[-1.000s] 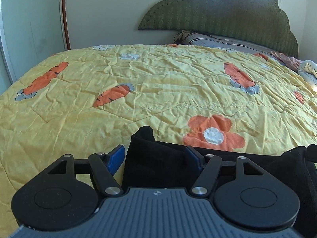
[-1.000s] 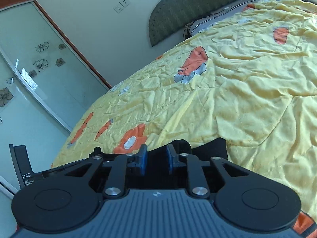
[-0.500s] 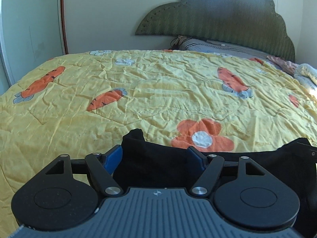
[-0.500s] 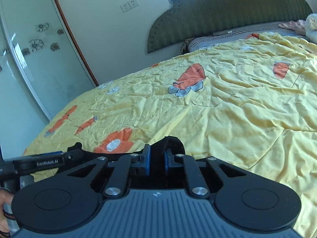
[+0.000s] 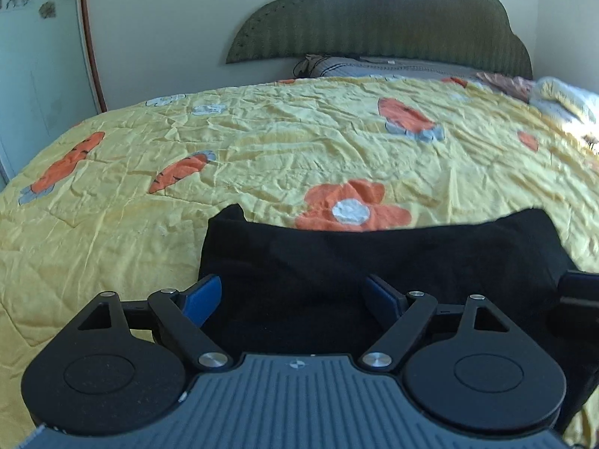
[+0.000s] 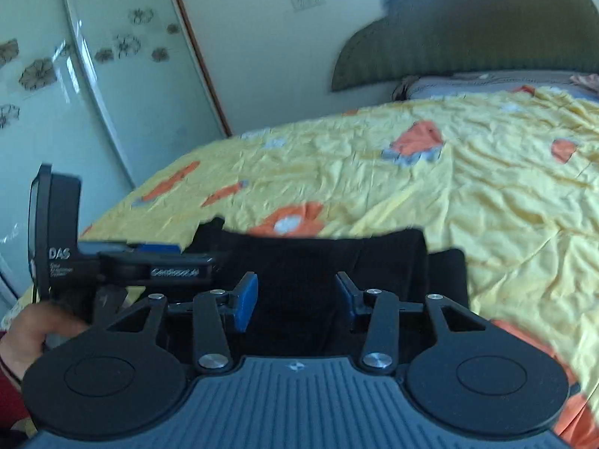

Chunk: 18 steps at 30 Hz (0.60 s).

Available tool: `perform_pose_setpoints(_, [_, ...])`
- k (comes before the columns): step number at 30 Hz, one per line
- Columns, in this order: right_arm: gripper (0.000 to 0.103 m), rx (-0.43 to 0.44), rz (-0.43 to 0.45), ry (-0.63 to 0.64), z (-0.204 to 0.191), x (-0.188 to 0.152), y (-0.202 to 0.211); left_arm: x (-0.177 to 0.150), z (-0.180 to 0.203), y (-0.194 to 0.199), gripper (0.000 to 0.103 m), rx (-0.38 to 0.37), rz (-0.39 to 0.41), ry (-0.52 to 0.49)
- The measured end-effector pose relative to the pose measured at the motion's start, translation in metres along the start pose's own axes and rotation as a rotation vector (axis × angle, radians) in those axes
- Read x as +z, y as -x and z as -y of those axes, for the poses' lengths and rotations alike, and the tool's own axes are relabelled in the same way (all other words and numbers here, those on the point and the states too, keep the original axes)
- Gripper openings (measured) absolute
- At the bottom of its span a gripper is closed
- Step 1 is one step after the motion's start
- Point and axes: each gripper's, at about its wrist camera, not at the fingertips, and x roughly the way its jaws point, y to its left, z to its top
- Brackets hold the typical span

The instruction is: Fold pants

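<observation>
Black pants (image 5: 374, 258) lie folded in a flat block on the yellow bedspread (image 5: 299, 142), at its near edge. My left gripper (image 5: 294, 295) hovers over the near left part of the pants. Its jaws are opening wide, and neither of its blue pads (image 5: 204, 297) presses on the cloth. In the right wrist view the pants (image 6: 318, 258) lie under my right gripper (image 6: 295, 297), whose jaws are also opening, with cloth below the gap but not pinched. The left gripper's body (image 6: 131, 262) and the hand (image 6: 30, 336) holding it show at the left.
The bedspread (image 6: 468, 194) with orange carrot and flower patches stretches far ahead. A green headboard (image 5: 374, 18) and a grey pillow (image 5: 374, 69) stand at the back. Bunched bedding (image 5: 561, 93) lies at the far right, and a glass wardrobe door (image 6: 93, 93) at the left.
The right gripper was pinching a raised fold of the pants and has let go, its jaws spreading. The left jaws widened. Both grippers drew back, and the pants lie flatter.
</observation>
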Motion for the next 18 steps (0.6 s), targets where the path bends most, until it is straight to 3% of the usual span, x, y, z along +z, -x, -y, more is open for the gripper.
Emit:
perform_pose_setpoints(2, [0.043, -0.121, -0.038, 0.073, -0.001, -0.015, -0.007, -0.004, 0.002, 0.007, 0.085, 0.004, 0.027, -0.014])
perform_pose_setpoints(4, [0.049, -0.202, -0.005, 0.025, 0.007, -0.019, 0.009, -0.002, -0.002, 0.021, 0.085, -0.028, 0.04, -0.017])
perform_pose_setpoints(7, [0.05, -0.119, 0.062, -0.19, 0.037, -0.022, 0.04, -0.005, -0.006, 0.037, 0.086, -0.045, 0.065, -0.001])
perform_pose_setpoints(11, [0.05, 0.034, 0.017, -0.424, 0.069, -0.04, 0.043, -0.011, -0.002, 0.038, 0.086, -0.09, 0.043, 0.019])
perform_pose_setpoints(18, [0.048, 0.086, -0.001, -0.527, 0.082, -0.047, 0.045, -0.017, -0.001, 0.046, 0.086, -0.126, 0.067, 0.049])
